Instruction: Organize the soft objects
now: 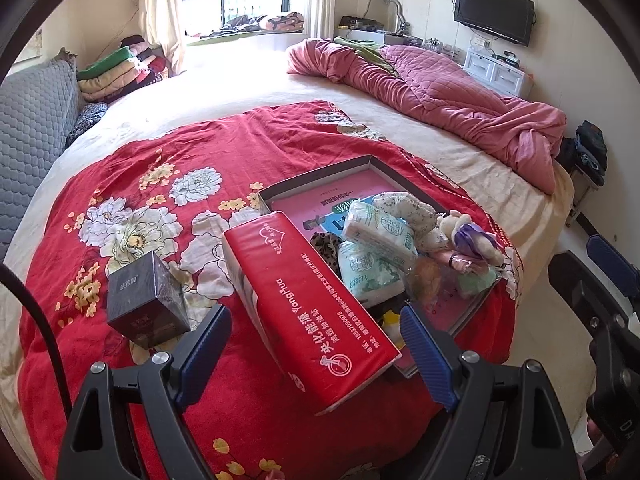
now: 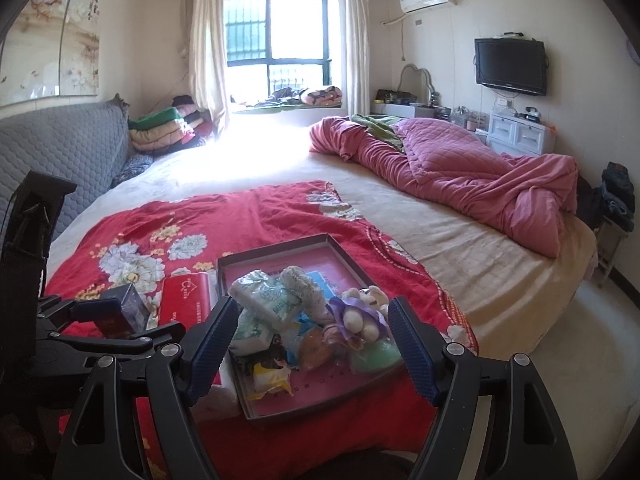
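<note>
Left wrist view, reading left to right: a dark cube-shaped box [image 1: 148, 300] stands on the red floral blanket [image 1: 160, 168] just beyond the left gripper's [image 1: 316, 344] left finger. Between the two blue pads, which stand wide apart and press on nothing, lies a long red tissue pack [image 1: 308, 304], its near end reaching in between the fingers; whether it touches either pad cannot be told. Ahead and to the right of that pack sits a shallow dark tray [image 1: 320, 174] with a pink floor, holding the soft things: pale green tissue packets [image 1: 374, 252], a spotted fabric piece [image 1: 412, 204], and a small plush toy [image 1: 468, 236] toward its right side. At the far right edge part of the right gripper [image 1: 608, 256] shows.

Right wrist view: at the far left the left gripper [image 2: 112, 312] appears, with the dark box [image 2: 132, 304] beyond it and the red pack [image 2: 186, 296] next along. The right gripper [image 2: 312, 340] hangs spread wide and empty, its fingers framing the near half of the tray [image 2: 280, 246]. Directly ahead between them lie the green packets [image 2: 272, 300], a yellow wrapper [image 2: 272, 376], the plush toy [image 2: 364, 316] and a green pouch [image 2: 376, 354].
</note>
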A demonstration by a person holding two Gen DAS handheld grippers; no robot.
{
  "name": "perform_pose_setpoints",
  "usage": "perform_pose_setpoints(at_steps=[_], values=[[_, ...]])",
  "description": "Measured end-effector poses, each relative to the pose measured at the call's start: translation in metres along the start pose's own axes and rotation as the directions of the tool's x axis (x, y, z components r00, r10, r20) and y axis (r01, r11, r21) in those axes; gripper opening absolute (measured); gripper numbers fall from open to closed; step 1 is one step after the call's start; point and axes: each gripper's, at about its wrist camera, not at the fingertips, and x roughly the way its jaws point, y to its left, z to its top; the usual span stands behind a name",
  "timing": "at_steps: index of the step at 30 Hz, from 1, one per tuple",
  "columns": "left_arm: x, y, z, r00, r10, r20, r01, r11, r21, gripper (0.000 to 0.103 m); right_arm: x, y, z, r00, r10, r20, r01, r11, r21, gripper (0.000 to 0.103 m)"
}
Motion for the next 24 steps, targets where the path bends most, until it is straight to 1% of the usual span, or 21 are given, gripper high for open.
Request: perform_pose_setpoints(at_steps=[2,5,9,13,19,24], values=[[-0.002,0.003,-0.005,1.000,0.008,0.001,-0.008,1.000,0.000,0.086,-0.006,0.001,-0.003,1.000,0.011,0.009,-0.011,1.000,0.021,0.078],[-0.005,0.006,-0.013,1.000,0.016,-0.003,-0.016,1.000,-0.005,0.085,-0.006,0.000,-0.009,0.999,0.014,-0.032,-0.012,0.999,0.052,0.078],[-0.007,0.009,-0.025,1.000,0.020,-0.011,-0.020,1.000,-0.007,0.086,-0.006,0.000,-0.023,0.997,-0.004,-0.083,0.010,0.998,0.061,0.078],[-0.008,0.010,-0.035,1.000,0.027,-0.011,-0.027,1.000,-0.004,0.085,-0.009,0.004,-0.038,0.994,-0.006,-0.108,0.012,0.998,0.060,0.078],[-0.008,0.012,-0.049,1.000,0.018,-0.021,-0.018,1.000,-0.016,0.085,-0.012,0.011,-0.044,0.995,-0.009,-0.100,0.013,0.999,0.045,0.078],[-0.005,0.012,-0.055,0.999,0.027,-0.033,-0.028,1.000,-0.006,0.086,-0.008,0.012,-0.047,0.994,-0.010,-0.107,0.015,0.999,0.039,0.078]])
